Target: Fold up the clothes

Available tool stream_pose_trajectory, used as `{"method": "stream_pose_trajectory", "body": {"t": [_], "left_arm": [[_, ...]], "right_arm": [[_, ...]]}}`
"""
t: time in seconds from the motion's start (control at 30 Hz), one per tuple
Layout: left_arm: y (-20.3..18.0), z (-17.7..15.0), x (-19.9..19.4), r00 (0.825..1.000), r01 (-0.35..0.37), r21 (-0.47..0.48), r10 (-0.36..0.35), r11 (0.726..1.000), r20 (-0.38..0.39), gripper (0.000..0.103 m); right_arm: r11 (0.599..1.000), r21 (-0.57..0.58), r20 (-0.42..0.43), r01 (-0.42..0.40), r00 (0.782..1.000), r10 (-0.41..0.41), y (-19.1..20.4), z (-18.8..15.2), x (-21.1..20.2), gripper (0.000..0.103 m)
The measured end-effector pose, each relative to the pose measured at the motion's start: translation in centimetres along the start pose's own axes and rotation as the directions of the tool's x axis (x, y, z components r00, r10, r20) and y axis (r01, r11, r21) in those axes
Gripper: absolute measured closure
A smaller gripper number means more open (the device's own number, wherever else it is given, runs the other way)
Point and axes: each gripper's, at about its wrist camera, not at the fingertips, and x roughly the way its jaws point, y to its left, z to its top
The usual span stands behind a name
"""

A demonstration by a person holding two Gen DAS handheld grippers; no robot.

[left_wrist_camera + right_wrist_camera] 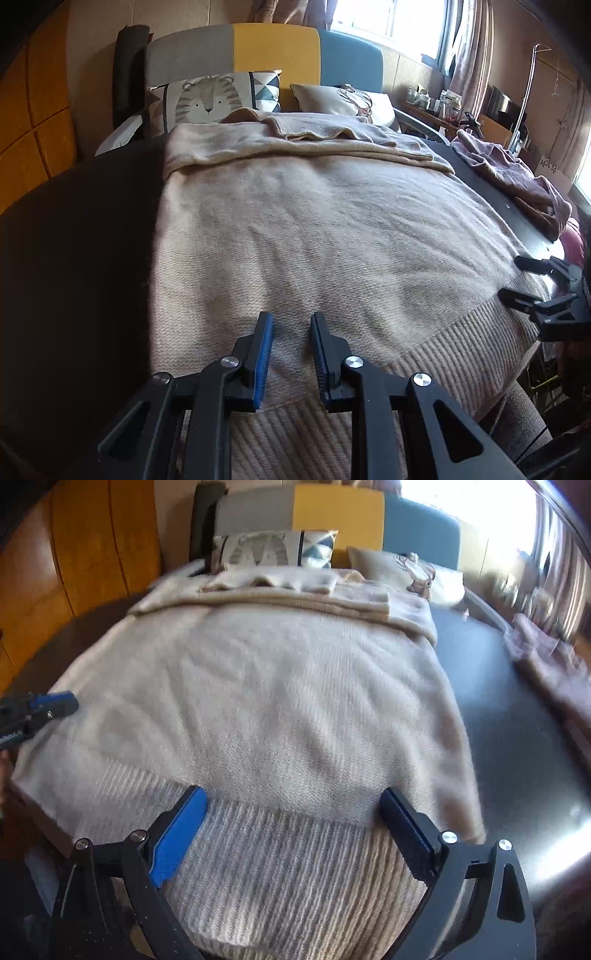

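The left gripper sits at the bottom centre of its own view, blue pads a narrow gap apart with nothing between them, hovering over the near hem of the sweater. The right gripper fills the bottom of its view with its fingers spread wide, straddling the ribbed hem band and gripping nothing.

The sweater is a beige knit spread flat across the middle of both frames on a dark table, hem toward the cameras. Toward the upper part of each frame its far end is layered: sleeves or a folded-over portion lie across it in stacked edges, just below the cushions. That could suit a garment laid out for folding or one partly folded; I cannot tell which.

By its look it is soft, limp and fairly light, with a fuzzy surface that should not slip between rubbery pads. It will sag and stretch if lifted from one point, so two holds set well apart should keep an edge straight. The ribbed hem is thicker and firmer, the likeliest place to pinch, near its left and right corners.

A second, mauve garment lies crumpled at the right edge of the left view.
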Motion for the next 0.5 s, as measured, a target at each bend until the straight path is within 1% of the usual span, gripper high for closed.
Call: {"method": "stream_pose_trajectory", "body": {"t": [0.1,0.17,0.27,0.3,0.37,0.4,0.47,0.5], "left_arm": [[0.4,0.0,-0.3,1.000,-0.018,0.006,0.018,1.000,-0.016,0.082],[0.4,0.1,-0.7,0.999,-0.027,-0.005,0.027,1.000,-0.026,0.082],[-0.2,0.5,-1.7,1.000,-0.014,-0.015,0.014,1.000,0.007,0.082],[-0.5,0.7,-1.9,1.000,-0.003,-0.016,0.003,1.000,0.019,0.082],[-1.2,0.9,-1.4,1.000,0.014,-0.004,-0.014,1.000,0.012,0.082],[-1.4,0.9,-0.9,1.000,0.005,0.004,-0.005,1.000,-0.004,0.082],[-1.4,0.4,0.0,1.000,-0.010,0.004,0.010,1.000,-0.027,0.082],[-1.2,0.2,0.1,1.000,-0.007,0.000,0.007,1.000,-0.024,0.082]], "right_arm": [[1.000,-0.030,0.015,-0.003,1.000,0.003,0.1,-0.3,-0.2,0.006],[1.000,-0.015,-0.007,0.004,1.000,-0.004,0.2,0.1,-0.2,0.006],[1.000,0.013,0.027,-0.003,1.000,0.002,0.6,1.1,-1.0,0.006],[1.000,0.006,0.038,-0.003,0.999,0.003,0.9,1.3,-1.2,0.006],[1.000,-0.025,0.031,0.011,0.999,-0.011,1.5,1.5,-1.0,0.006],[0.999,-0.035,0.013,0.018,1.000,-0.017,1.6,1.3,-0.6,0.006],[0.999,-0.031,0.013,0.013,1.000,-0.013,1.4,1.4,-0.7,0.006],[1.000,-0.028,0.015,0.011,1.000,-0.010,1.3,1.4,-0.7,0.006]]}}
